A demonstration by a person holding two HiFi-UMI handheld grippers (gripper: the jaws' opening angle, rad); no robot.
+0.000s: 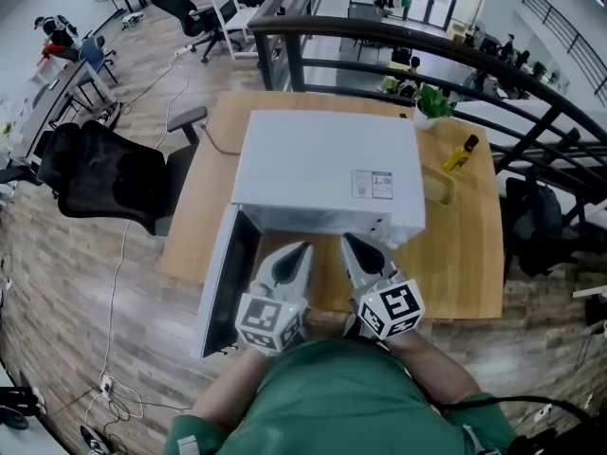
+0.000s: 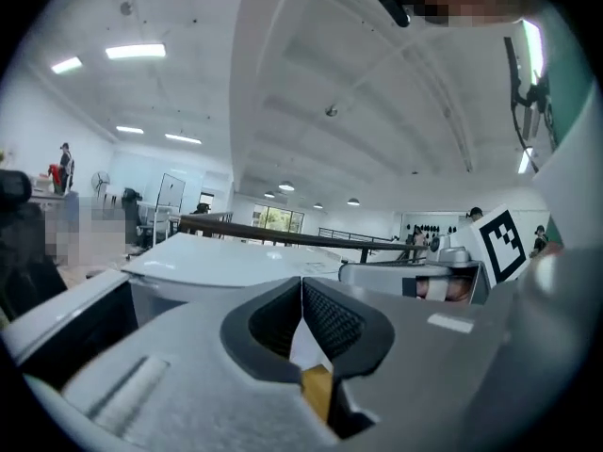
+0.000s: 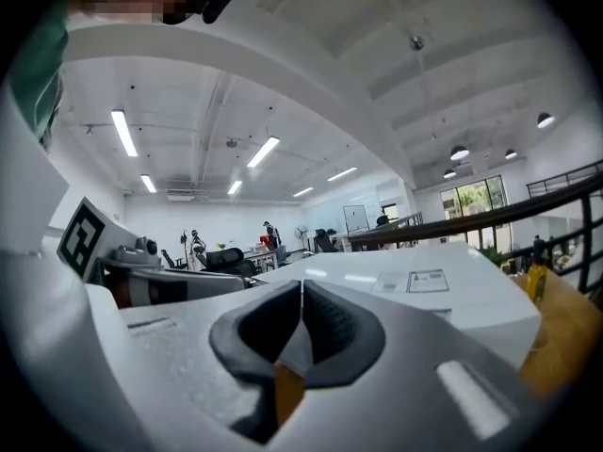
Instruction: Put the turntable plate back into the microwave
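The white microwave (image 1: 327, 169) stands on a wooden table (image 1: 465, 254), its door (image 1: 228, 282) swung open to the left. The inside is hidden from above, and no turntable plate shows in any view. My left gripper (image 1: 302, 247) and right gripper (image 1: 346, 240) hover side by side in front of the microwave's top front edge, pointing at it. The left gripper view has its jaws (image 2: 301, 281) shut with nothing between them, the microwave top (image 2: 226, 262) just beyond. The right gripper (image 3: 301, 285) is likewise shut and empty, level with the microwave top (image 3: 405, 281).
A yellow bottle (image 1: 461, 153) and a small green plant (image 1: 433, 102) stand on the table right of the microwave. A black office chair (image 1: 114, 178) sits left of the table. A dark railing (image 1: 455, 64) runs behind it. A cable (image 1: 213, 140) trails off the table's left side.
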